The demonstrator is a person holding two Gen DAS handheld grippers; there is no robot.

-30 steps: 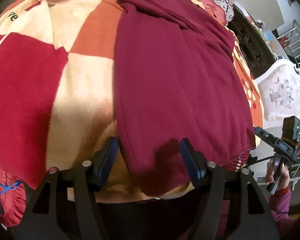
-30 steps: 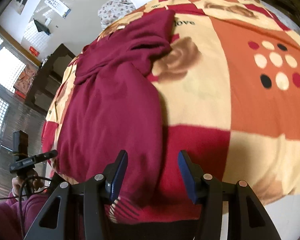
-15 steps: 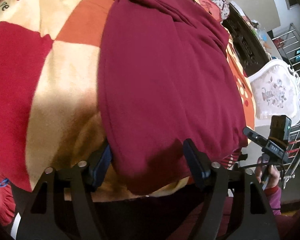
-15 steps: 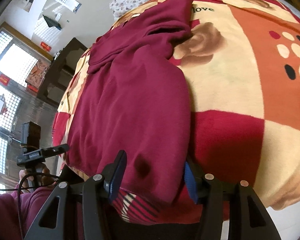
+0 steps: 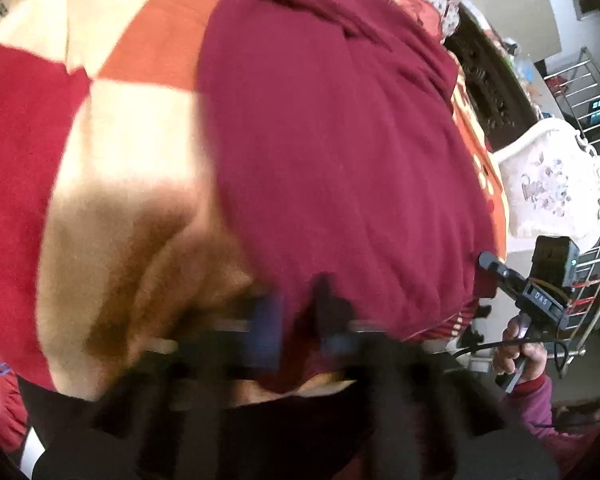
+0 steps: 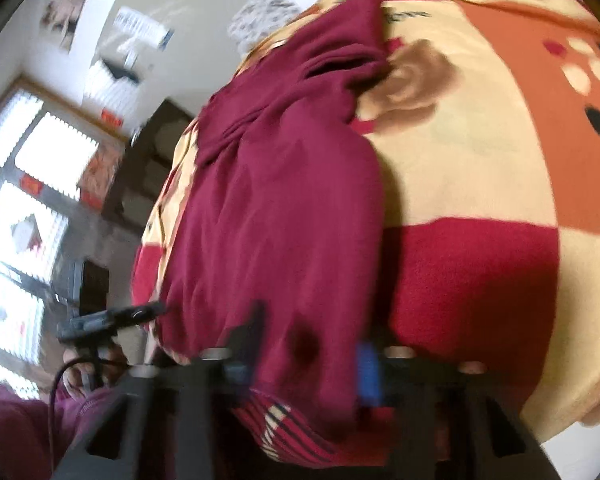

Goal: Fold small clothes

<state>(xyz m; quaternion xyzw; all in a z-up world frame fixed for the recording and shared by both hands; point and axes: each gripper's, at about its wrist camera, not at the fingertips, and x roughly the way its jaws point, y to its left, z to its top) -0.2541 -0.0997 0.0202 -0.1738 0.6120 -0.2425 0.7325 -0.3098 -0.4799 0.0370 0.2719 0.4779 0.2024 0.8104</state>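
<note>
A maroon garment (image 5: 340, 152), soft knit w/ shallow folds, is spread lengthwise on a bed covered by a fleecy blanket (image 5: 112, 152) of red, cream & orange blocks. Its near hem lies at the bed's near edge, its bunched, creased end toward the far edge.

L wrist view: the left gripper (image 5: 300, 320) is seen blurred; its fingers have just been closing & are pinching the hem near the garment's left corner, cloth puckered between the blue pads. The right gripper (image 5: 540, 288) & the hand holding it are seen off the bed's near right corner, beside a white floral headboard-like piece (image 5: 552, 188) and a metal rack (image 5: 592, 92). A dark carved cabinet (image 5: 484, 80) stands past the bed's right side.

R wrist view: the right gripper (image 6: 304, 344) has also just been closing; its fingers are pinching the hem's other corner, w/ a striped blanket border (image 6: 284, 420) below. Shown only here: a bright window (image 6: 28, 200), wall posters, a dotted orange blanket patch, and the left gripper (image 6: 108, 320) w/ cable at the bed's near left.
</note>
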